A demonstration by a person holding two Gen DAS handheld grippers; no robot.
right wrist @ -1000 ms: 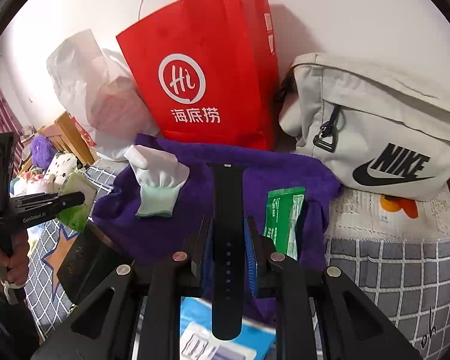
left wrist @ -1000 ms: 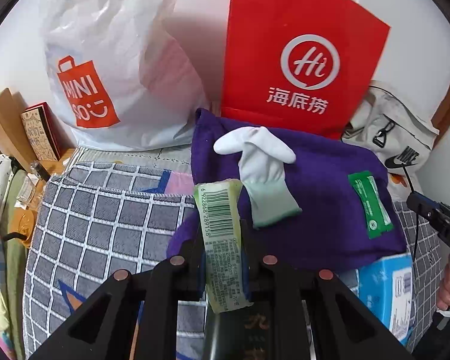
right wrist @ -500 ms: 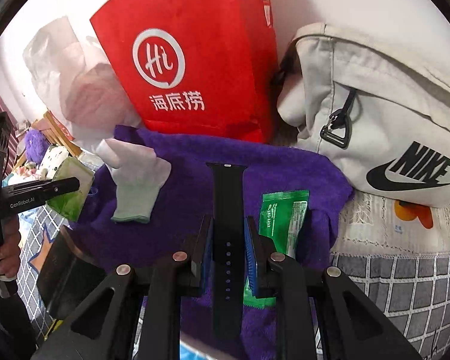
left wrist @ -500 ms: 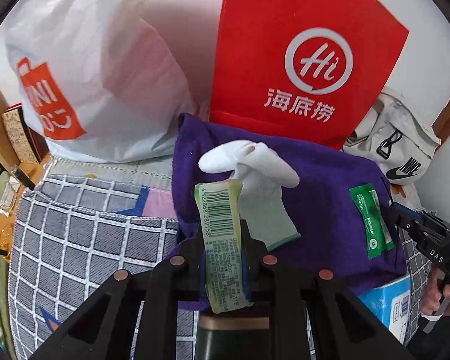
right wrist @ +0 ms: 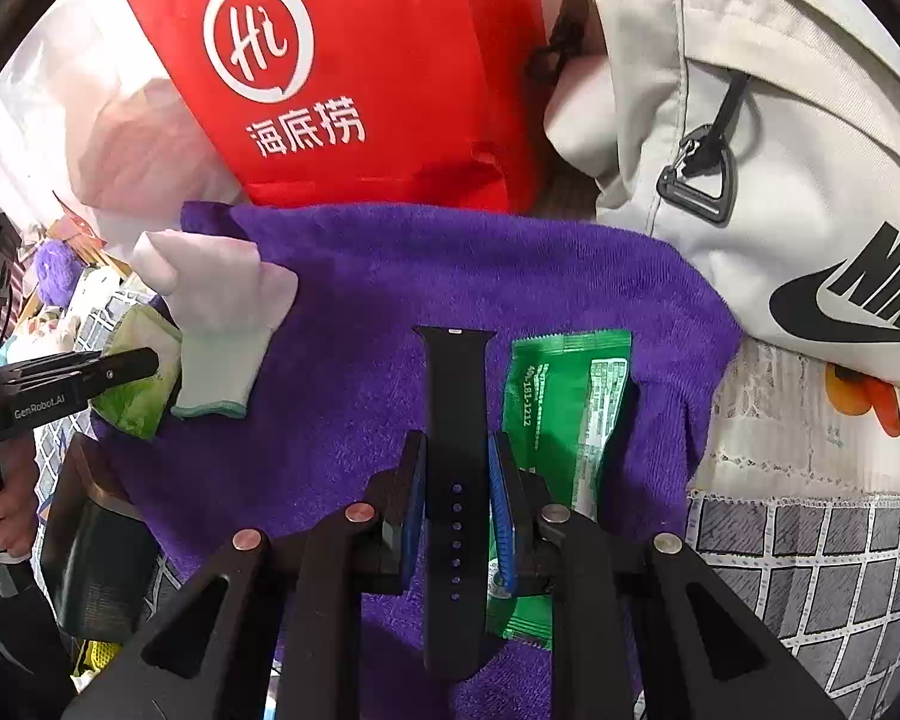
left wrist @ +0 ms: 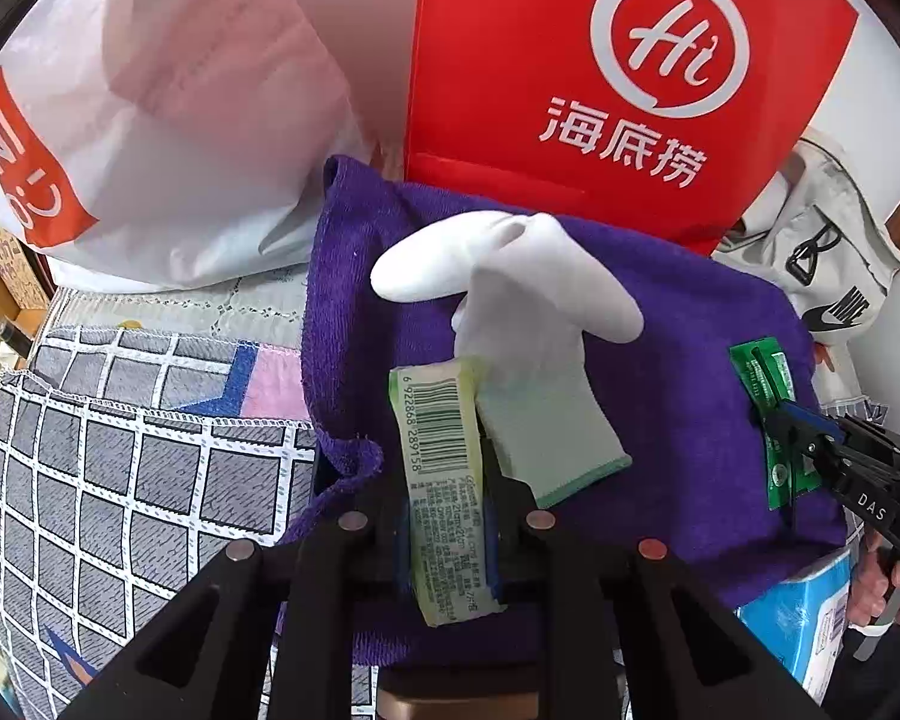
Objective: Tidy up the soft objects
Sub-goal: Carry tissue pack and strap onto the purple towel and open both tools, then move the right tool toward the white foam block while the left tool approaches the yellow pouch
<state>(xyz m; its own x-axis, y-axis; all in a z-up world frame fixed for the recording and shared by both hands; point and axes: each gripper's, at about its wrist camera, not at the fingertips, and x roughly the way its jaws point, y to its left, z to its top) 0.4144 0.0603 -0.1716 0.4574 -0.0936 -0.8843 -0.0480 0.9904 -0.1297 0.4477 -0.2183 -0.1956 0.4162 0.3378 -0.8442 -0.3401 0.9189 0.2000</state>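
towel under glove, left hand-held gripper clamping wipes pack, right hand-held gripper clamping watch strap

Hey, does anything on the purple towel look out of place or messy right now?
The white glove lies crumpled on the purple towel, fingers folded over. The towel's left corner is bunched up rather than flat.
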